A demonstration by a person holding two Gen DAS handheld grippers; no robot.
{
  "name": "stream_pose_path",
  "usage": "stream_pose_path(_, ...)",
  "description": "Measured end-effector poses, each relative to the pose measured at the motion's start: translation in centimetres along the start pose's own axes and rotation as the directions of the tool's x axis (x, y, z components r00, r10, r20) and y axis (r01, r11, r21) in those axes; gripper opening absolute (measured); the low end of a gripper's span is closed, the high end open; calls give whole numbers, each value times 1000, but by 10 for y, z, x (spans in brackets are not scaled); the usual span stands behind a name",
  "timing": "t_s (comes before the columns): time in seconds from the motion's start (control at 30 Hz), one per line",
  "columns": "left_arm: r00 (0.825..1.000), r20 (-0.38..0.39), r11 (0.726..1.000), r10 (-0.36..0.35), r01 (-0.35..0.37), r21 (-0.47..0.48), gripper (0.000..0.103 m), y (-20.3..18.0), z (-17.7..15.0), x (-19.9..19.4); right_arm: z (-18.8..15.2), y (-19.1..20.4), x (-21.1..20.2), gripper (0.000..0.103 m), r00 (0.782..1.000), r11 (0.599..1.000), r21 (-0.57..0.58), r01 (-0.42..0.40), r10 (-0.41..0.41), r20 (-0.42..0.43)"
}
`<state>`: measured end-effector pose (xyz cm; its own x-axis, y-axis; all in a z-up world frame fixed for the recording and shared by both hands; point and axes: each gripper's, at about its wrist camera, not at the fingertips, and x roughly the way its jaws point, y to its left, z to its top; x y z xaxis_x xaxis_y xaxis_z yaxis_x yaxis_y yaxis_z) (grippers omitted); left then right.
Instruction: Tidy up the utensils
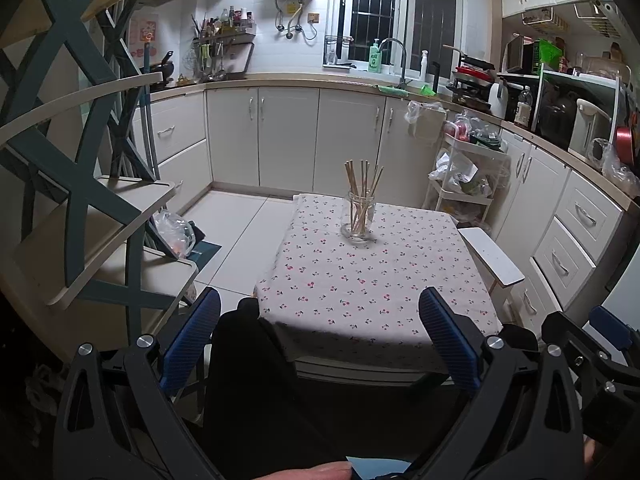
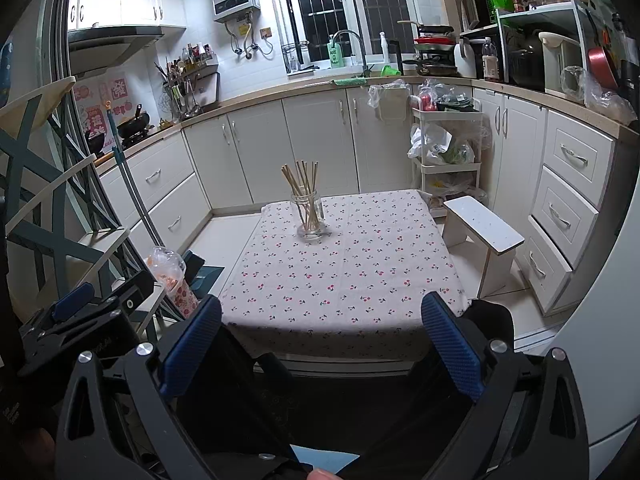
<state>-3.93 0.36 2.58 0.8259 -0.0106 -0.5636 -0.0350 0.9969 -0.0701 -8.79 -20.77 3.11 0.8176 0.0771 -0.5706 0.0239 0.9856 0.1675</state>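
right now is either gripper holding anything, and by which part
Nothing is held. The left gripper and right gripper are both open and empty; the chopsticks stand in the glass jar.

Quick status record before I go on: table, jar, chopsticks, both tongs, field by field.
table: covered by a cherry-print cloth
jar: clear glass, upright on the far half of the table
chopsticks: wooden bundle standing in the jar, tops fanned out
other items on cloth: none visible
left tongs: open, empty, at the near table edge, short of the jar
right tongs: open, empty, at the near edge
stool: white, beside the table's right side
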Motion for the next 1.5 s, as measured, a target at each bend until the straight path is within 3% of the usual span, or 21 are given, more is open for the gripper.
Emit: stream_pose_path(1.5, 1000, -10, 998, 28, -27, 52, 95, -7, -6, 2, 1, 0, -1, 96, 1000, 1000, 0, 2, -2, 1)
